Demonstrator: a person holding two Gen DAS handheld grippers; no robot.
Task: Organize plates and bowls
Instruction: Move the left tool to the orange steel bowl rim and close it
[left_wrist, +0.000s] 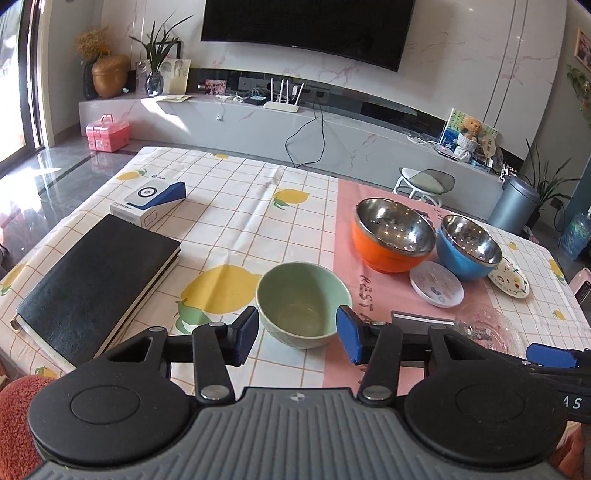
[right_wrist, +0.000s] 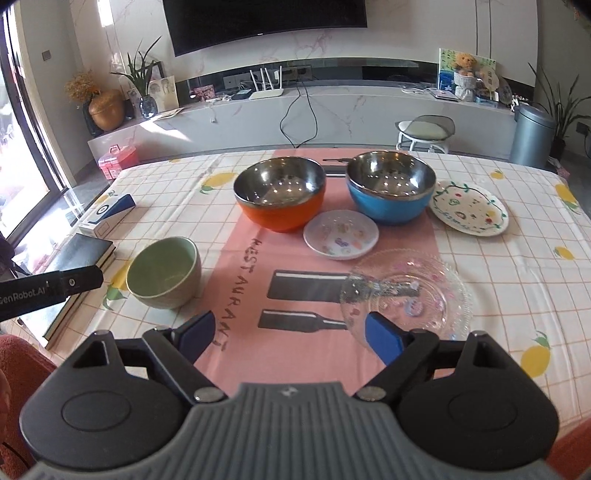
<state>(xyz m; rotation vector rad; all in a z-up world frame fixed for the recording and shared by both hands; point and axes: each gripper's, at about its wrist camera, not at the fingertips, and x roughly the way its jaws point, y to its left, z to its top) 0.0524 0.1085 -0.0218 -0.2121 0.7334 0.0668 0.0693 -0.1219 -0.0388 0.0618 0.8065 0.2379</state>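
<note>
Lemon-print cloth (right_wrist: 517, 280) covers our table, where we bring the left gripper (left_wrist: 297, 334) with jaws apart and empty around the green bowl (left_wrist: 303, 304), not pressing it; our right gripper (right_wrist: 290, 332), also released, nears the clear glass plate (right_wrist: 410, 291), likely to stack it with the small plates beside the orange bowl (right_wrist: 280, 199) and blue bowl (right_wrist: 388, 192)

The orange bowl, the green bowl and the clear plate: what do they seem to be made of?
Orange bowl: a polished steel liner that mirrors lights, in a glossy orange shell, perhaps plastic.
Green bowl: probably glazed ceramic, with thick walls and a soft sheen.
Clear plate: transparent with ribbed glints, glass or clear plastic.
</note>
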